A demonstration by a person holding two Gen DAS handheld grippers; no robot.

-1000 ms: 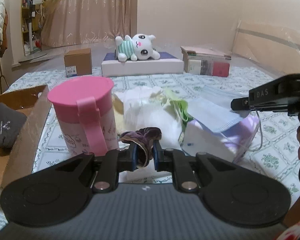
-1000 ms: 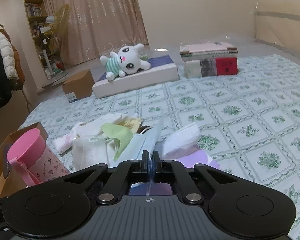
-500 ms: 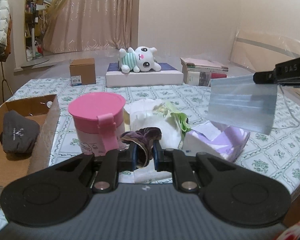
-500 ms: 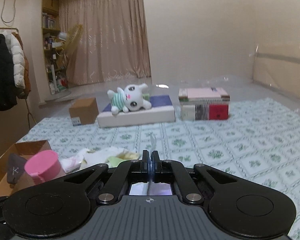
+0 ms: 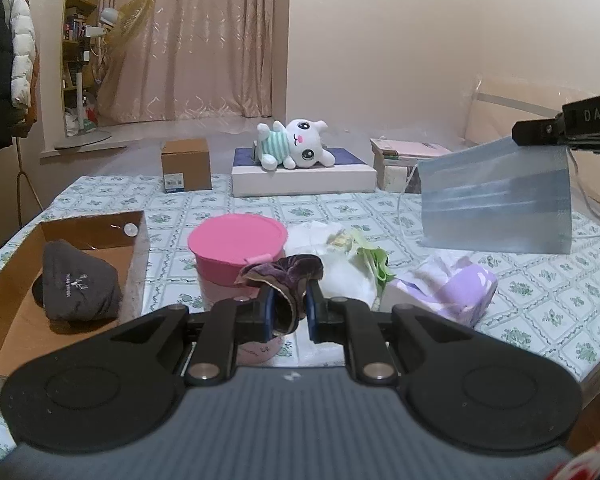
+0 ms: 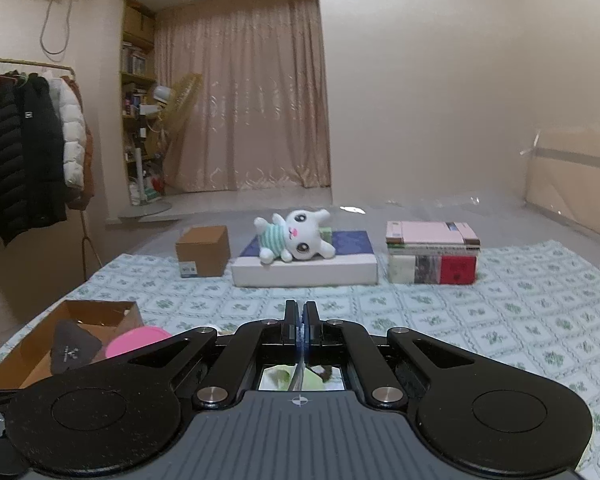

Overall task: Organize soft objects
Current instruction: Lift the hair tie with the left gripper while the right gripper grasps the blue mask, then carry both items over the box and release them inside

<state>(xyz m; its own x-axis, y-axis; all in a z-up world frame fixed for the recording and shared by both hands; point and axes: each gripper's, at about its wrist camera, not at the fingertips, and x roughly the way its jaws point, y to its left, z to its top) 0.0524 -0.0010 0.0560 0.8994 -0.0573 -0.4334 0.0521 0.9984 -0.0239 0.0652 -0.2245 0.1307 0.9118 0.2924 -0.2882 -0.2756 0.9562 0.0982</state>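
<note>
My left gripper [image 5: 290,304] is shut on a dark purple velvet scrunchie [image 5: 284,274] and holds it in front of the pink lidded cup [image 5: 236,256]. My right gripper [image 6: 301,320] is shut on a blue face mask [image 5: 496,200], which hangs flat in the air at the right of the left wrist view, above a purple tissue pack [image 5: 456,284]. In the right wrist view only the mask's thin edge [image 6: 299,364] shows between the fingers. A cardboard box [image 5: 16,292] at the left holds a dark grey beanie [image 5: 80,280]. White and green cloths [image 5: 348,256] lie behind the cup.
A plush bunny [image 5: 296,148] lies on a white flat box [image 5: 304,178] at the back. A small brown carton [image 5: 186,164] stands to its left and a stack of books [image 6: 432,252] to its right. Coats [image 6: 24,148] hang at the far left.
My right gripper has lifted the face mask up off the tissue pack and holds it high. My left gripper has risen a little with the scrunchie.
</note>
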